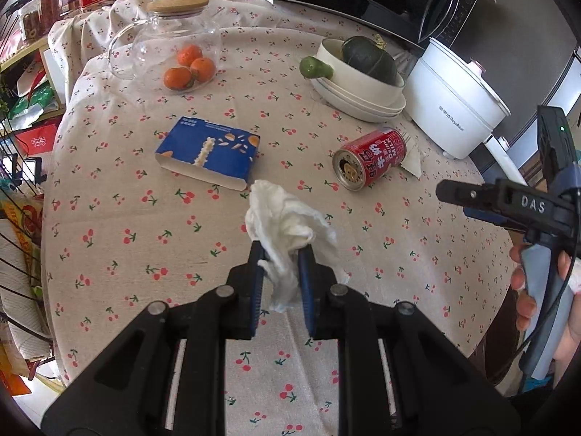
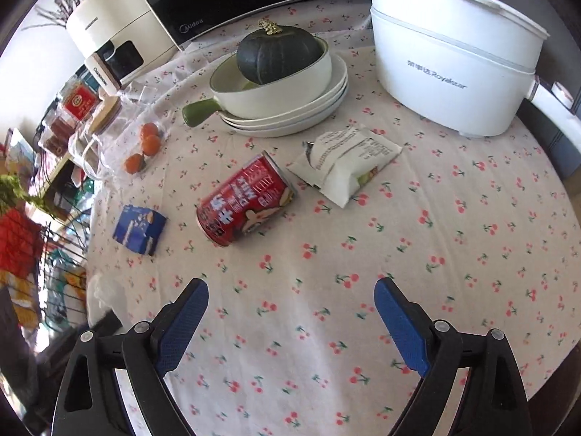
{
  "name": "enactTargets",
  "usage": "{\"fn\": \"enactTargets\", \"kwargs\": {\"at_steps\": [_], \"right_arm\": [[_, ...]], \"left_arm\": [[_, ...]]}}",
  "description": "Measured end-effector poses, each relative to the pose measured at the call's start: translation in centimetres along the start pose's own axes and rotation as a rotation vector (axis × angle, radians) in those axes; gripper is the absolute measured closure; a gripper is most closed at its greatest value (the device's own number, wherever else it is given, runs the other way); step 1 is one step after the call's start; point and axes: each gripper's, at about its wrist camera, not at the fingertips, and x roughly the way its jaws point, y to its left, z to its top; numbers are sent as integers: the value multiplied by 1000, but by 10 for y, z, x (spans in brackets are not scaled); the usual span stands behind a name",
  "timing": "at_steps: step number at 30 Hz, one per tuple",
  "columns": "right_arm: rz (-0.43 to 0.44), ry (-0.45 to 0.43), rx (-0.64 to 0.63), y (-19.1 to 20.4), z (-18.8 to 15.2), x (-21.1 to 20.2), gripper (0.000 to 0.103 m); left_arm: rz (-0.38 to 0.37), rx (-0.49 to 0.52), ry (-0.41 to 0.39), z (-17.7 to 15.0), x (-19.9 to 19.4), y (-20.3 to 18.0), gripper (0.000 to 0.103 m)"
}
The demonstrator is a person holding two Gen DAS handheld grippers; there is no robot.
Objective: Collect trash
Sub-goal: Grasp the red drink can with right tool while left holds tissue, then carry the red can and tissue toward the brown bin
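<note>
Cherry-print tablecloth (image 1: 109, 218): left claw (image 1: 281, 254) pinches tissue (image 1: 287, 225), right claw (image 2: 290, 290) wide open.

Three oranges (image 1: 189, 67), one red can (image 1: 368, 161), one blue box (image 1: 208, 154), one crumpled tissue (image 1: 287, 225), one white packet (image 2: 345, 167), one squash (image 2: 277, 54), three stacked plates (image 2: 290, 123).

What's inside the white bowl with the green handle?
A dark green pumpkin sits inside the white bowl, filling most of it. A bit of pale bowl floor shows beside it. Whatever lies under the pumpkin is hidden. The bowl itself rests on stacked white plates.
</note>
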Motion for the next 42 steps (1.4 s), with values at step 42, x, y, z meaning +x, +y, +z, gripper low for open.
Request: {"fn": "enactTargets", "kwargs": {"at_steps": [42], "right_arm": [[-28,60,-38,-58,-67,-47,50]], "left_arm": [[-148,-1,38,-25,-18,-43,83]]}}
